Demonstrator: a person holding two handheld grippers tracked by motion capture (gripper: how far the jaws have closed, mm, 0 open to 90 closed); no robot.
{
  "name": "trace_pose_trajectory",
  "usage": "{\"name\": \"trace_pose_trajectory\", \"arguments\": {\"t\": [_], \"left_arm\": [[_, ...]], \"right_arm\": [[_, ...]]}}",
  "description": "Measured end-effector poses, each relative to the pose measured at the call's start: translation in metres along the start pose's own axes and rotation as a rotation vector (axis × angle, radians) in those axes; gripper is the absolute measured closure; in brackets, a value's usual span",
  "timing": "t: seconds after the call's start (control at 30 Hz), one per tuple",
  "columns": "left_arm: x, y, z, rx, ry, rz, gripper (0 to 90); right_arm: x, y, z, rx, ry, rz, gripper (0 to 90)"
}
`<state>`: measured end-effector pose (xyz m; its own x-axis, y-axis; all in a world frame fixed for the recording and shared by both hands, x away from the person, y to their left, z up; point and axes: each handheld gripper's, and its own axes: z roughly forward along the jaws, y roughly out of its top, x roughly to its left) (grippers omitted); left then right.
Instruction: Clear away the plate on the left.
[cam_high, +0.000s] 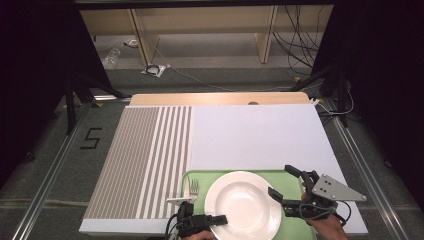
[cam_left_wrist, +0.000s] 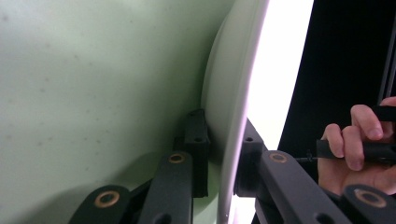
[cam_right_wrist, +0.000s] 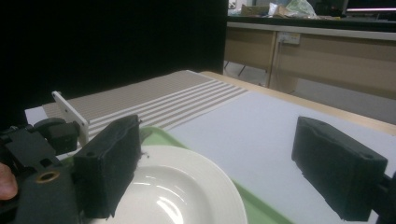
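A white plate (cam_high: 242, 202) lies on a green tray (cam_high: 200, 176) at the table's near edge. A fork (cam_high: 193, 188) rests on the tray just left of the plate. My left gripper (cam_high: 220, 220) comes in from the front and is shut on the plate's near-left rim. In the left gripper view (cam_left_wrist: 223, 128) one jaw sits under the plate rim (cam_left_wrist: 233, 93) and the other on top. My right gripper (cam_high: 280, 180) hovers over the plate's right edge, open. In the right gripper view (cam_right_wrist: 219, 135) its jaws stand wide apart above the plate (cam_right_wrist: 177, 186), with nothing between them.
A brown-and-white striped mat (cam_high: 145, 160) covers the table's left part. A plain pale cover (cam_high: 255, 135) spreads beyond the tray. The tray (cam_right_wrist: 252, 203) reaches close to the table's front edge. Cables and table legs lie on the floor beyond the far edge.
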<state>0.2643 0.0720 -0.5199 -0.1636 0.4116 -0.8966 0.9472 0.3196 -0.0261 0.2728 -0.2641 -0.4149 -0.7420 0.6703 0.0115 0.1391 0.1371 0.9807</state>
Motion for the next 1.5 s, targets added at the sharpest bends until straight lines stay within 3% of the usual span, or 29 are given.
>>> {"name": "trace_pose_trajectory", "arguments": {"t": [0.23,0.33,0.4,0.53,0.63,0.97,1.2,1.37,1.5], "left_arm": [[0.001,0.001,0.0,-0.003,0.001,-0.014,77.8],[-0.001,0.0,-0.002,-0.004,0.002,0.003,76.0],[-0.003,0.001,-0.003,0.002,-0.007,0.013,70.3],[-0.012,0.002,-0.007,0.001,0.009,0.061,54.1],[-0.017,0.005,-0.014,-0.005,0.019,0.08,47.1],[-0.026,0.025,-0.055,-0.124,0.05,0.16,40.1],[-0.029,0.035,-0.07,-0.157,0.044,0.187,36.5],[-0.034,0.041,-0.08,-0.208,0.076,0.252,34.6],[-0.037,0.046,-0.087,-0.234,0.067,0.295,32.8]], "right_arm": [[0.0,0.0,0.0,0.001,0.0,0.002,16.6],[0.0,0.0,0.0,-0.001,0.001,0.002,16.6],[0.0,0.0,0.0,0.004,0.001,0.001,16.6],[0.0,0.0,0.001,0.0,0.005,0.005,16.6],[0.0,0.0,0.0,-0.002,0.004,0.008,16.6],[-0.002,-0.001,-0.004,-0.009,-0.001,0.026,16.6],[-0.003,-0.001,-0.005,-0.01,-0.005,0.028,16.6],[-0.003,-0.001,-0.005,-0.011,-0.007,0.029,16.6],[-0.003,-0.001,-0.005,-0.009,-0.007,0.03,16.6]]}}
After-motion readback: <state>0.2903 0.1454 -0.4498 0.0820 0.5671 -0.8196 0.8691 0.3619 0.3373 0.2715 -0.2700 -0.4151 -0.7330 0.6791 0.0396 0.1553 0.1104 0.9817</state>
